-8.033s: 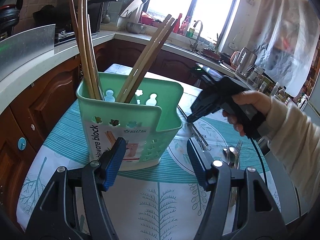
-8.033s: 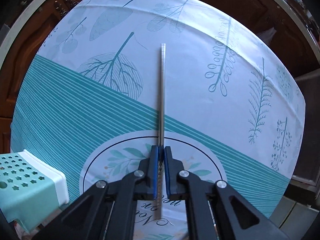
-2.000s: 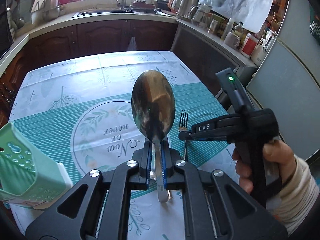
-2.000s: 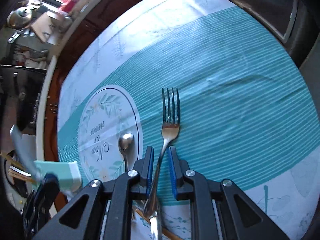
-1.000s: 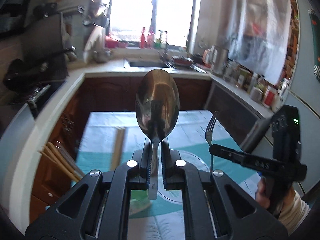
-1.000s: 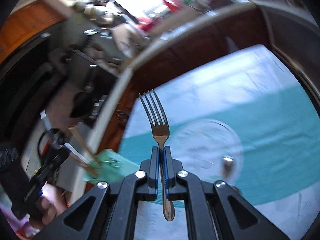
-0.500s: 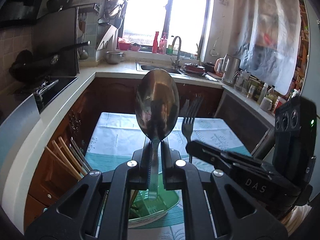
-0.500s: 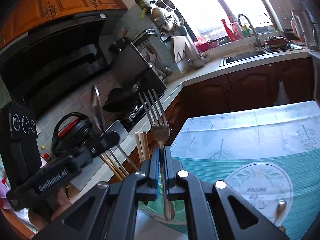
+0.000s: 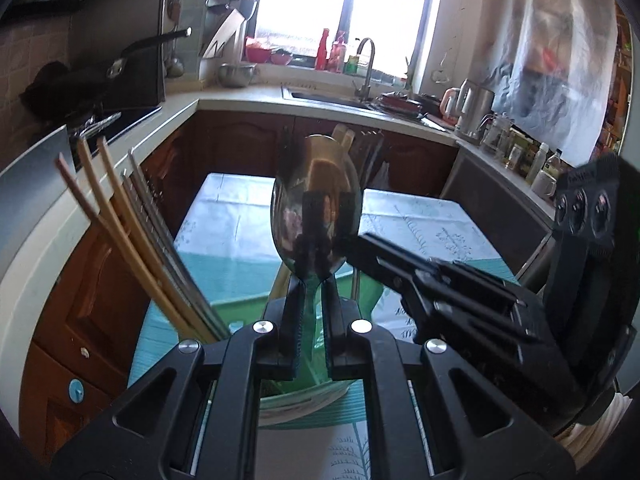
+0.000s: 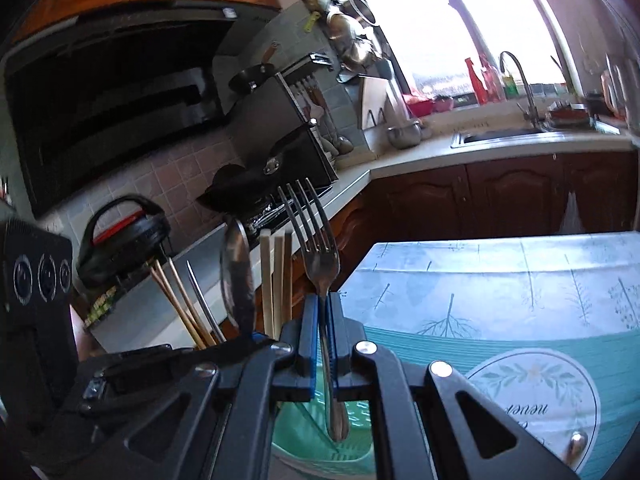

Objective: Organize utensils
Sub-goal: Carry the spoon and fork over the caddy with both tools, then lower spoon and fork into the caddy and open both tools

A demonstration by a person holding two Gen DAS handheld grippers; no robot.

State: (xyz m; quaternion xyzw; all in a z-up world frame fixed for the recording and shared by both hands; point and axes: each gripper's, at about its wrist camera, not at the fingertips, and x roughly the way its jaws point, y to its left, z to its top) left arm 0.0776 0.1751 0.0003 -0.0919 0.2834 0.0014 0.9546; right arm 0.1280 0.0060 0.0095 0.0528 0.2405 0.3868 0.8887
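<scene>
holding both tools over the green caddy point(image 9: 240, 308), i recorded the following state.

left gripper point(image 9: 309, 316): fingers nearly fully together, clamped on the neck of a spoon point(image 9: 316, 208). the spoon stood bowl-up at frame centre of the left wrist view, its handle end pointing down into the caddy opening at lower centre.

right gripper point(image 10: 325, 340): fingers likewise nearly together, clamped on the shaft of a fork point(image 10: 316, 240). tines pointed up at centre of the right wrist view; the handle tip hung just above, or just inside, the caddy mouth point(image 10: 320, 440). i could not tell whether it touched the plastic.

the two tools sat close side by side; the right one crossed the right half of the left wrist view.

progress, as judged:
- done: wooden chopsticks point(image 9: 120, 232) and metal chopsticks point(image 9: 160, 232) leaned out of the caddy at left of the left wrist view; another wooden pair point(image 10: 276, 280) stood upright at centre of the right wrist view.
- in hand: spoon and fork, lifted and positioned, not yet released.
- left: one small spoon point(image 10: 576, 442) lay on the tablecloth point(image 10: 500, 280) at lower right of the right wrist view. other items could have lain out of frame.

i judged the task well past halfway.
</scene>
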